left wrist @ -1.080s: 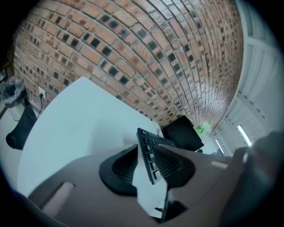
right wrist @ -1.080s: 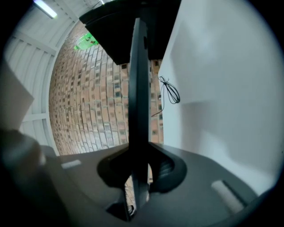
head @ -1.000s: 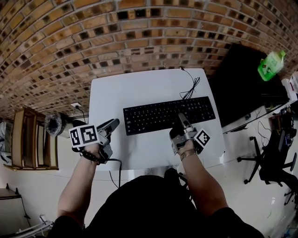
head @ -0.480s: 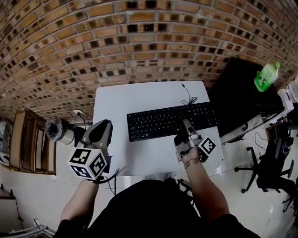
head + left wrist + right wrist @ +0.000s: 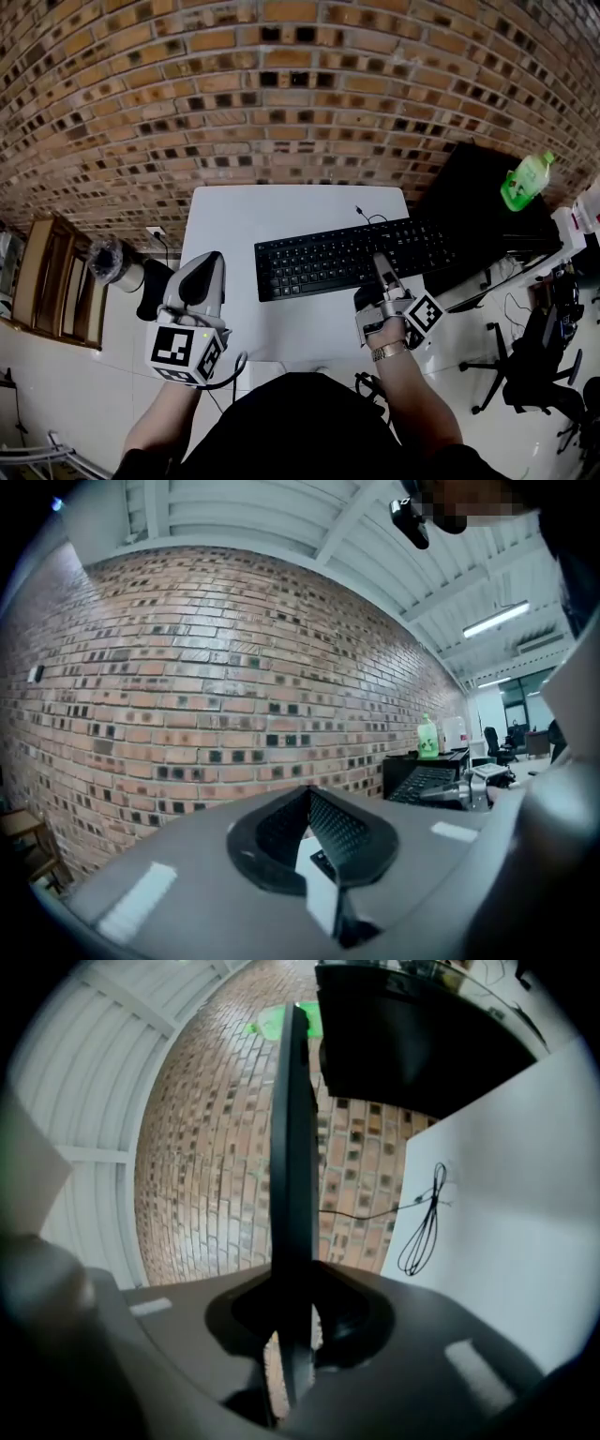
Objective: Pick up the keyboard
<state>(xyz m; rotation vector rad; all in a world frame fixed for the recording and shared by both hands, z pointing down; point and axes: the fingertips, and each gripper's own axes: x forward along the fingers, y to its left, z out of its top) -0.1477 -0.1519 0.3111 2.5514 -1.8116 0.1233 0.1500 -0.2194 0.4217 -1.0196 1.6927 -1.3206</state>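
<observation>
The black keyboard (image 5: 352,258) hangs over the white table (image 5: 234,225), with my right gripper (image 5: 380,264) shut on its near edge, right of the middle. In the right gripper view the keyboard (image 5: 292,1138) shows edge-on, clamped between the jaws of the right gripper (image 5: 295,1307), clear of the table (image 5: 525,1194). Its cable (image 5: 368,217) trails onto the table top. My left gripper (image 5: 206,264) is at the table's left edge, away from the keyboard. It is shut with nothing in it; in the left gripper view its pads (image 5: 323,822) meet.
A dark cabinet (image 5: 478,202) with a green bottle (image 5: 523,181) on it stands right of the table. A brick wall (image 5: 281,94) runs behind. A wooden shelf (image 5: 52,281) and a round bin (image 5: 111,262) are at the left. An office chair (image 5: 534,375) is at the lower right.
Both grippers have risen. The keyboard has come up with the right gripper. The left gripper's jaws have closed and it has rolled, its marker cube now facing the head camera.
</observation>
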